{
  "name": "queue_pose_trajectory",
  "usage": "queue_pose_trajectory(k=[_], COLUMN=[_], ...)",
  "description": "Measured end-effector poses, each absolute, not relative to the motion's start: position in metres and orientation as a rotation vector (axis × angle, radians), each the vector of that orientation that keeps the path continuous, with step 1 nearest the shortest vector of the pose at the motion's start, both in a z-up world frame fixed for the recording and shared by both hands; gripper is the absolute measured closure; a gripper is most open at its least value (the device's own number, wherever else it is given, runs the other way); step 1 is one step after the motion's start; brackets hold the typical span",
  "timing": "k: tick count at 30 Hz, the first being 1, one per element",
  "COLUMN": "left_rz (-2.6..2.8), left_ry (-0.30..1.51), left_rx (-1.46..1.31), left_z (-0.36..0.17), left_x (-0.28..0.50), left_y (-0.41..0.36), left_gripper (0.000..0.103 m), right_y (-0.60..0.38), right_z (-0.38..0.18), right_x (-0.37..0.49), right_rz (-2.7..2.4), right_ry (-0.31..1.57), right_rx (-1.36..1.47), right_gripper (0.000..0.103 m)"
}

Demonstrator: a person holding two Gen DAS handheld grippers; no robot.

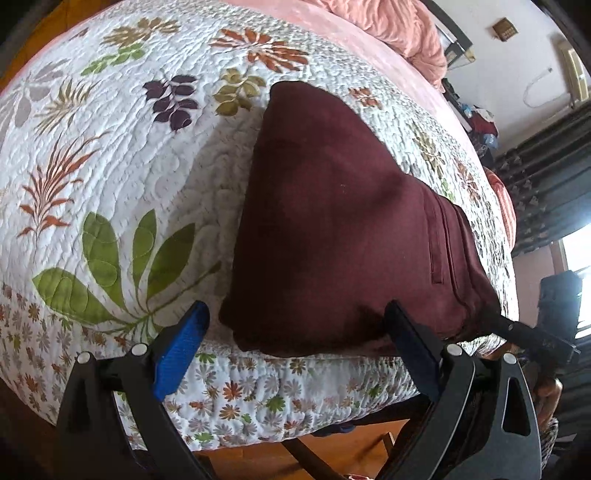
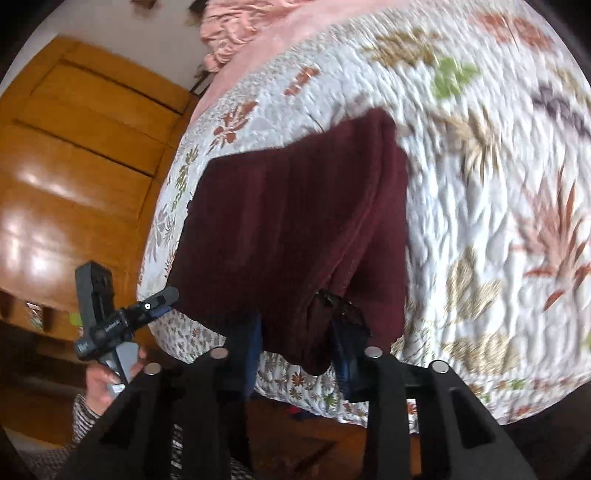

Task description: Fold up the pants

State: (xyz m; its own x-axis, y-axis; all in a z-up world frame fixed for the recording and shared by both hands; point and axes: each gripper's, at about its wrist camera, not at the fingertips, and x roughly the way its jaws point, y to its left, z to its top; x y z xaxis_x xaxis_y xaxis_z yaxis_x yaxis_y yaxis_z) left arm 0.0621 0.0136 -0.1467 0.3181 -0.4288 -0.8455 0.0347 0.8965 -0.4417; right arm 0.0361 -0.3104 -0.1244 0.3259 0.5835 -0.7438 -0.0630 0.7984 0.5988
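In the left wrist view the left gripper (image 1: 295, 332) sits at the bottom of the frame with its fingers (image 1: 181, 343) spread wide, one blue-padded finger at lower left and a dark one at lower right. The near edge of the folded maroon pants (image 1: 340, 221) lies between them, but the pads do not press on it.

In the right wrist view the right gripper (image 2: 295, 350) is at the bottom centre, its fingers (image 2: 251, 354) only partly apart. A hanging corner of the pants (image 2: 295, 229) droops between them; the picture is blurred there, and whether the pads pinch the cloth cannot be told.

The pants lie as a folded maroon bundle in the middle of both frames, on the quilted bedspread (image 1: 110, 177) with its leaf and flower print, close to the near edge of the bed, one corner hanging over that edge. A seam and a pocket line show on the right part of the bundle in the left wrist view.

At the lower left of the right wrist view a hand (image 2: 107, 376) with a patterned sleeve holds the other gripper, whose tip reaches just beside the left corner of the pants. A wooden wardrobe (image 2: 74, 147) fills the upper left. Pink bedding (image 1: 388, 26) lies along the top of the left wrist view.
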Motion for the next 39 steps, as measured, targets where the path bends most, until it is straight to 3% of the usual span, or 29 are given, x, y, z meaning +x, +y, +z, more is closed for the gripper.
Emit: queue_pose_trajectory(k=[12, 22, 26, 30, 32, 33, 39], left_rz=[-0.327, -0.337, -0.332, -0.332, -0.331, -0.330, -0.296], left_ry=[1.230, 1.010, 0.990, 0.994, 0.995, 0.993, 0.978], left_rx=[-0.308, -0.100, -0.069, -0.064, -0.070, -0.072, -0.062], left_z=[-0.142, -0.080, -0.081, -0.085, -0.087, -0.087, -0.082], left_x=[0.068, 0.056, 0.053, 0.051, 0.052, 0.052, 0.051], left_y=[0.005, -0.022, -0.031, -0.032, -0.032, -0.032, -0.035], left_gripper=[0.007, 0.007, 0.007, 0.007, 0.007, 0.007, 0.007], right_y=[-0.323, -0.324, -0.317, -0.311, -0.311, -0.311, -0.313], right_z=[-0.153, -0.109, -0.127, -0.145, -0.138, -0.134, -0.092], right_x=[0.033, 0.031, 0.032, 0.031, 0.030, 0.031, 0.026], right_rz=[0.384, 0.421, 0.372, 0.357, 0.358, 0.352, 0.309], right_ry=[1.229, 1.138, 1.214, 1.239, 1.232, 1.231, 1.138], right_rx=[0.538, 0.505, 0.441, 0.452, 0.439, 0.431, 0.357], right_gripper=[0.070, 0.070, 0.070, 0.067, 0.061, 0.053, 0.052])
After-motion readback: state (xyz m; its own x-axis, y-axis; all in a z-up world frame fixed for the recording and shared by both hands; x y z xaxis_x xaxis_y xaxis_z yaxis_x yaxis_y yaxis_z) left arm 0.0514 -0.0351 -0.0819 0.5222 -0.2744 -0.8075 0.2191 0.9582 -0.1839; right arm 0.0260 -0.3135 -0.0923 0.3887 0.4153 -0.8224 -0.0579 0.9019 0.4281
